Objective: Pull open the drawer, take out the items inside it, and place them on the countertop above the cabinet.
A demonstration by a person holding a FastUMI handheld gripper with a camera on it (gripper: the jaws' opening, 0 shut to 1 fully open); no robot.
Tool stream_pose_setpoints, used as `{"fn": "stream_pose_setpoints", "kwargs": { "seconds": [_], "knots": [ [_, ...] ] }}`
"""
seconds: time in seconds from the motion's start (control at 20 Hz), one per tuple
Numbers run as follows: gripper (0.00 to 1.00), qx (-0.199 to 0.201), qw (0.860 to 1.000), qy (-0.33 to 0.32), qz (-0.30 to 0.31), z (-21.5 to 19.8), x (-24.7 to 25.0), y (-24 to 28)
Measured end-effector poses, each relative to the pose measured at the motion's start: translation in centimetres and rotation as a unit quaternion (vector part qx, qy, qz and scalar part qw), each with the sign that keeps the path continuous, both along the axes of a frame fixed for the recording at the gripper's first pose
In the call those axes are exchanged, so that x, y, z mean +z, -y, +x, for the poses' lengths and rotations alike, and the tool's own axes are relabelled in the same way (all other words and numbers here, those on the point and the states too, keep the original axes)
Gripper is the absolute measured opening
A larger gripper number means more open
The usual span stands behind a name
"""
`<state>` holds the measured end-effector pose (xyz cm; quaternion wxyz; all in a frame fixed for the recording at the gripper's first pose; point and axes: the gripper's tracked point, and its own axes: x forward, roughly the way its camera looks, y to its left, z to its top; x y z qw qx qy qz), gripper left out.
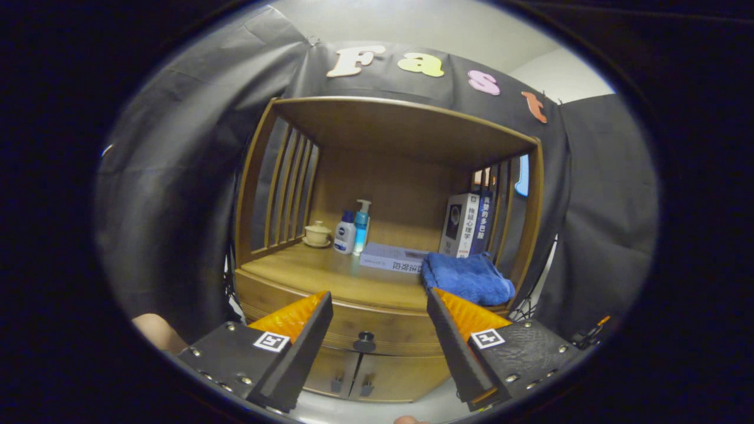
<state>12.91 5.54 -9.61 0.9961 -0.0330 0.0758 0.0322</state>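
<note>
Drawer [353, 330]: closed, set in the curved wooden band just under the countertop [330, 277] of the cabinet [377, 371], its dark round knob [365, 340] lying between the fingers and a little beyond them, at about six o'clock from the shelf items. Gripper [380, 306]: released, fingers spread wide, nothing between them, not touching the knob. Step in hand, by my reckoning: the approach to the knob; best done by lowering and centring so both fingers straddle it squarely, closing firmly, then drawing straight back to keep the drawer from binding. Contents: unseen while shut. Countertop holdings: lidded cup on saucer [317, 234] at ten o'clock from the knob; two bottles [353, 231] beside it; flat box [393, 257] at twelve; folded blue towel [468, 278] at two, close to the front edge; upright books [468, 224] behind it. Bare wood at front left looks the likeliest landing spot; the towel crowds the right. Two lower doors [377, 374] sit beneath the drawer.
</note>
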Motion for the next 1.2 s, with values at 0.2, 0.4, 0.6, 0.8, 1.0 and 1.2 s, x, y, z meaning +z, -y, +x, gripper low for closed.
{"fn": "stream_pose_setpoints", "kwargs": {
  "seconds": [0.2, 0.4, 0.6, 0.8, 1.0, 1.2],
  "knots": [
    [0.96, -0.004, 1.000, -0.027, -0.004, 1.9, -3.3, 0.3],
    [0.96, -0.015, 0.998, -0.051, -0.020, 4.0, -6.4, 1.4],
    [0.97, -0.014, 0.997, -0.075, -0.013, 5.4, -9.1, 1.2],
    [0.97, -0.017, 0.996, -0.083, -0.012, 6.4, -10.4, 1.1],
    [0.97, -0.013, 0.995, -0.101, -0.005, 6.7, -11.9, 0.8],
    [0.97, -0.008, 0.993, -0.115, 0.009, 8.2, -13.8, -0.3]
  ]
}}
